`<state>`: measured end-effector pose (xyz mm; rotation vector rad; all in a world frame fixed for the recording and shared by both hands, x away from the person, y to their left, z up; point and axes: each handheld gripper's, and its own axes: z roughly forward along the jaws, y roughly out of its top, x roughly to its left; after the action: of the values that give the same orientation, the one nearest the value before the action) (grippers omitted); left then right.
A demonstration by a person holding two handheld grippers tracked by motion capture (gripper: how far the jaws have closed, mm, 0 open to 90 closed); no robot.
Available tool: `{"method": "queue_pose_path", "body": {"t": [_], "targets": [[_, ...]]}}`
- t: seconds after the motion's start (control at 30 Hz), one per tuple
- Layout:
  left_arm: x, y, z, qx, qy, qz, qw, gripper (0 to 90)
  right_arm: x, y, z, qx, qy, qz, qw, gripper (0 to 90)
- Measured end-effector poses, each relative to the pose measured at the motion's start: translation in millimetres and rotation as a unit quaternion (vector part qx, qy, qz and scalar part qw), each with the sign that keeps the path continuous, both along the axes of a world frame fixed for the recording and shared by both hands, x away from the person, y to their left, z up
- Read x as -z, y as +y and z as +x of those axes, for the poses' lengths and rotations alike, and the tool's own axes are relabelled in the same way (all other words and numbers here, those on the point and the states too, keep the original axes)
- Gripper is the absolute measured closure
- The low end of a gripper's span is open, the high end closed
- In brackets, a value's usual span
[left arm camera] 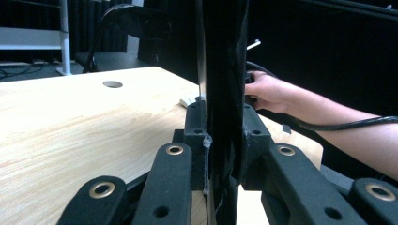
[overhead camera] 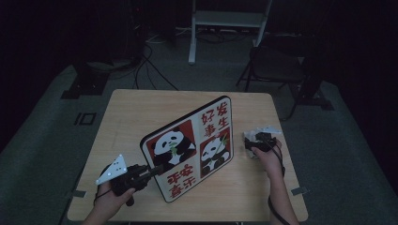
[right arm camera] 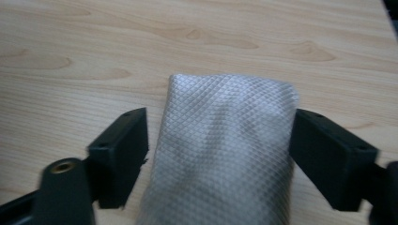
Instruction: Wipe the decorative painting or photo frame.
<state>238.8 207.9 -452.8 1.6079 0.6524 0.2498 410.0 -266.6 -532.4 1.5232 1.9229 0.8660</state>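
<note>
The left gripper (overhead camera: pixel 149 172) was clamped hard on the near lower corner of the panda board (overhead camera: pixel 190 147), holding it upright on edge on the wooden table (overhead camera: pixel 141 112), its printed face turned toward the person and its long side running from that corner away toward the far right. Off behind the board's right end, the right gripper (overhead camera: pixel 249 144) stood over a folded grey cloth (right arm camera: pixel 225 150) lying flat on the tabletop. Its jaws straddled the cloth with one on each side of the fold, the left pad apart from it and the right one at its edge, not yet pinching. The cloth's long axis ran straight along the jaws, so closing would catch it across its width; the right hand (overhead camera: pixel 268 159) was plainly the nearer one.
</note>
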Motion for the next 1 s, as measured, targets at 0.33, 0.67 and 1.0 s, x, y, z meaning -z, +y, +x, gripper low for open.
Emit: {"method": "queue_pose_path", "body": {"t": [0.33, 0.67, 1.0], "targets": [[0.8, 0.3, 0.4, 0.003, -0.001, -0.002, 1.0, 78.5, 11.0, 2.4, 9.4, -0.004, 0.018, -0.036, 0.9992, 35.1], [2.1, 0.4, 0.6, 0.002, 0.001, -0.008, 1.0, 78.6, 12.7, 4.1, 8.1, 0.001, 0.019, -0.003, 0.9998, 66.1], [1.9, 0.3, 0.9, 0.002, 0.002, -0.006, 1.0, 78.6, -13.6, 2.4, -5.0, -0.013, 0.027, 0.019, 0.9994, 77.5]]}}
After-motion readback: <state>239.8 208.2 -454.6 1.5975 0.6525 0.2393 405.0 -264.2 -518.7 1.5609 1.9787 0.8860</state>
